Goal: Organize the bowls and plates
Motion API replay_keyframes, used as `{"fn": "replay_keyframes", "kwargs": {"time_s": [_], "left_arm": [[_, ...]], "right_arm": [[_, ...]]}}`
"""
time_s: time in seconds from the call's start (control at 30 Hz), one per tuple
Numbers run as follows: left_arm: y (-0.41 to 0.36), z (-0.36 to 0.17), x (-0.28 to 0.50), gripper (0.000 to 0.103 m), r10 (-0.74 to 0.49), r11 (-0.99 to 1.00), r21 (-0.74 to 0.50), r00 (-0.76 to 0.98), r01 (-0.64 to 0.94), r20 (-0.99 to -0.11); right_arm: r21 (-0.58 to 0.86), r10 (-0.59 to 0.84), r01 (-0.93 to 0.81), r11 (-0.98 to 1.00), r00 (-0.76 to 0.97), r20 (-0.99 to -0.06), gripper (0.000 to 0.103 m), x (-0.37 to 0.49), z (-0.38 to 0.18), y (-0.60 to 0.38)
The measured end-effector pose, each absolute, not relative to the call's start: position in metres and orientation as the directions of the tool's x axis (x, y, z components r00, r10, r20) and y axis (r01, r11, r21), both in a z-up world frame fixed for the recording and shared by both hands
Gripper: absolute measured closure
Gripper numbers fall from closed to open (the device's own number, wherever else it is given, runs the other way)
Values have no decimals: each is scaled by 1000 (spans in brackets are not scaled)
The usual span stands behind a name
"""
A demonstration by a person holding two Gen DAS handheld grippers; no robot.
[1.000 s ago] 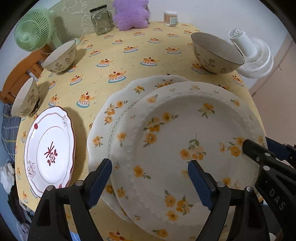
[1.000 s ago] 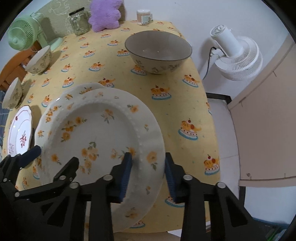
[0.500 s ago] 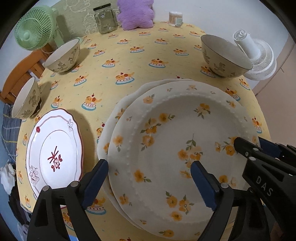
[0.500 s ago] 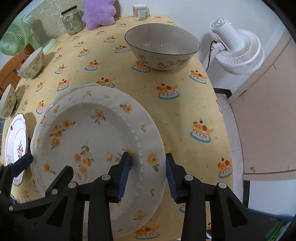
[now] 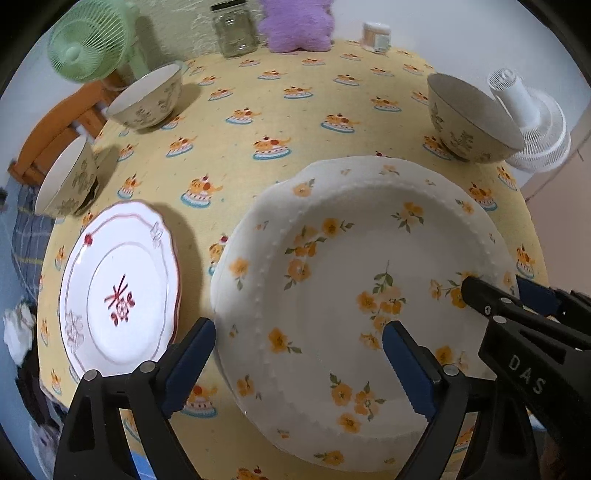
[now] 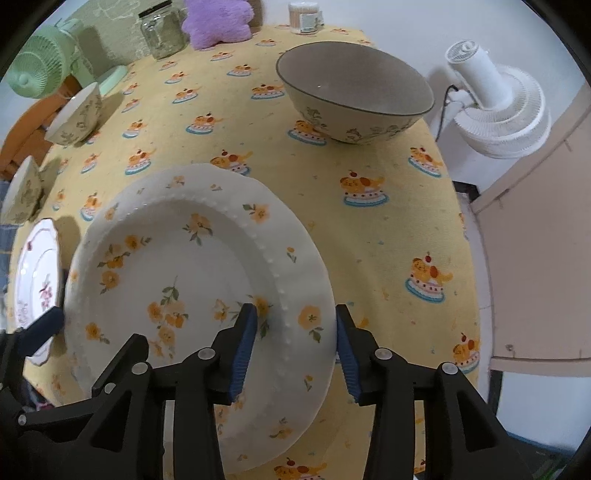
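A white plate with orange flowers (image 5: 354,266) (image 6: 184,269) lies over a second flowered plate, whose edge barely shows at the far side (image 5: 369,159). My right gripper (image 6: 293,338) stands open astride the top plate's right rim. My left gripper (image 5: 295,363) is open over the plate's near left rim. A white plate with red markings (image 5: 118,291) (image 6: 37,284) lies to the left. A large bowl (image 5: 469,122) (image 6: 354,96) stands at the far right. Two smaller bowls (image 5: 147,98) (image 5: 68,181) stand at the left.
On the yellow tablecloth (image 5: 277,122), a glass jar (image 5: 234,29), a purple plush (image 5: 295,24) and a small container (image 5: 376,36) stand at the far edge. A green fan (image 5: 90,44) is at the back left, a white fan (image 5: 532,122) beyond the right edge.
The flowered plate has slid left and down onto the plate beneath, now nearly covering it. My right gripper's jaws have opened from the plate's rim. My left gripper stays open.
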State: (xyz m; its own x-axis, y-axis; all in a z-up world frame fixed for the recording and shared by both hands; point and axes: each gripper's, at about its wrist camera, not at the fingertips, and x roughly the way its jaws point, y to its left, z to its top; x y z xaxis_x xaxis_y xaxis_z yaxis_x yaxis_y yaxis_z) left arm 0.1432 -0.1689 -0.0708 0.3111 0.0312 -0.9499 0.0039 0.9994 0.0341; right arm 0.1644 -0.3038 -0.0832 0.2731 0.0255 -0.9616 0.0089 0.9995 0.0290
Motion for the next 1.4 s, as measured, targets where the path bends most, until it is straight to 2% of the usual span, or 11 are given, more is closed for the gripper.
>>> {"fn": "replay_keyframes", "kwargs": {"time_s": [0.07, 0.13, 0.2, 0.5, 0.63, 0.83, 1.17, 1.3, 1.4], "left_arm": [[-165, -66, 139, 10, 29, 1000, 25, 321, -18, -947], [-161, -60, 135, 10, 26, 999, 15, 337, -36, -941], [-154, -54, 131, 10, 21, 999, 3, 354, -53, -935], [-105, -32, 128, 9, -21, 998, -45, 420, -48, -908], [-74, -22, 125, 9, -33, 999, -49, 451, -24, -892], [-17, -14, 124, 9, -44, 999, -45, 475, 11, -879], [48, -17, 125, 11, -47, 998, -19, 506, 60, -861], [60, -25, 125, 11, -8, 999, 20, 529, 47, -848], [66, -35, 128, 12, -29, 999, -2, 521, 53, -853]], "right_arm": [[66, 65, -8, 998, 281, -957, 46, 163, -79, -307], [64, 69, -27, 998, 322, -944, 30, 160, -68, -304], [61, 75, -49, 997, 365, -928, 25, 158, -56, -299], [43, 70, -72, 996, 433, -899, 25, 150, -23, -255], [83, 110, -78, 993, 460, -881, 25, 140, -10, -222], [68, 77, -36, 997, 485, -871, 25, 131, 0, -165], [95, 58, 42, 995, 539, -840, 25, 120, -2, -93], [49, 3, 72, 996, 531, -847, 21, 122, -10, -74], [21, -25, 80, 997, 534, -845, 21, 123, -16, -66]]}}
